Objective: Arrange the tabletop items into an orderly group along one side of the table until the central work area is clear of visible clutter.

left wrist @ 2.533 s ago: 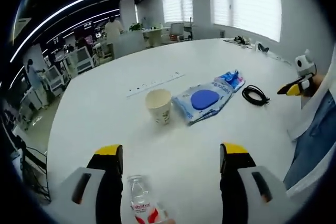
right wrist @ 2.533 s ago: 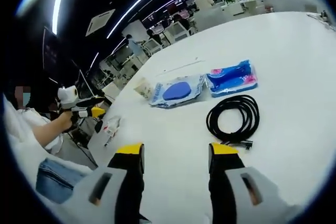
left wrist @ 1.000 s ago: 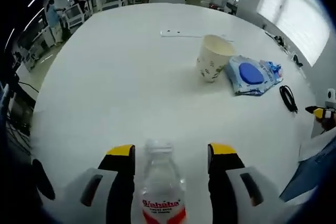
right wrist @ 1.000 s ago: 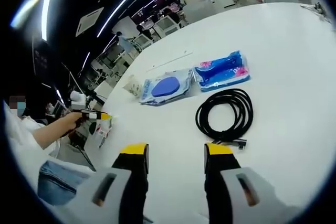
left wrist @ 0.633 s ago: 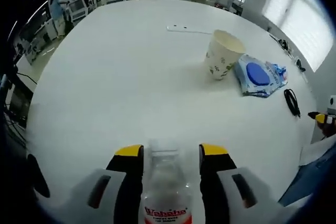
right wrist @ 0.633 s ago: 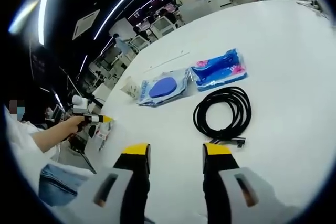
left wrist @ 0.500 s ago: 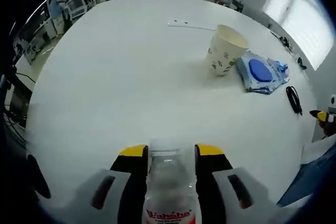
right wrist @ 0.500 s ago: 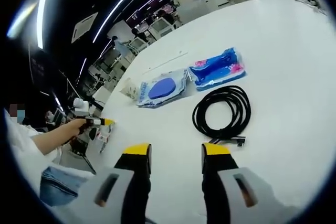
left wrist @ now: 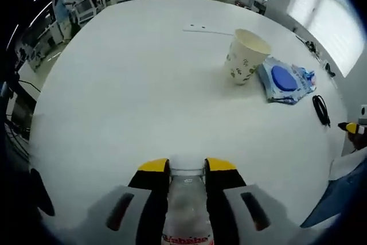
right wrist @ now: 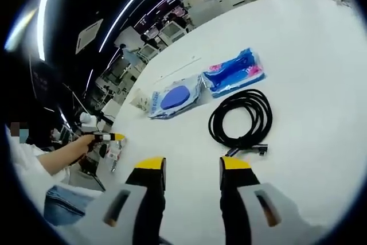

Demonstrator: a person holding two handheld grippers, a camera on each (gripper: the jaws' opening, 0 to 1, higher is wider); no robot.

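Observation:
A clear water bottle (left wrist: 184,213) with a red label stands at the table's near edge, and my left gripper (left wrist: 187,166) is shut on its neck. Further out are a paper cup (left wrist: 245,55), a clear pouch with a blue disc (left wrist: 285,80) and a black cable (left wrist: 320,110). In the right gripper view my right gripper (right wrist: 192,166) stands open above bare table, just short of the coiled black cable (right wrist: 241,119). Past the coil lie a blue and pink packet (right wrist: 232,72), the blue-disc pouch (right wrist: 175,98) and the cup (right wrist: 139,100). The left gripper (right wrist: 116,137) shows at the left there, in a hand.
The white round table (left wrist: 132,84) has a thin white strip (left wrist: 207,30) lying far out. The right gripper (left wrist: 348,127) peeks in at the right rim of the left gripper view. A sleeve and blue trousers (right wrist: 60,205) sit at the table's edge. Office desks and people stand beyond.
My left gripper's jaws have closed in from either side of the bottle onto its neck. My right gripper has edged a little closer to the cable and stayed open.

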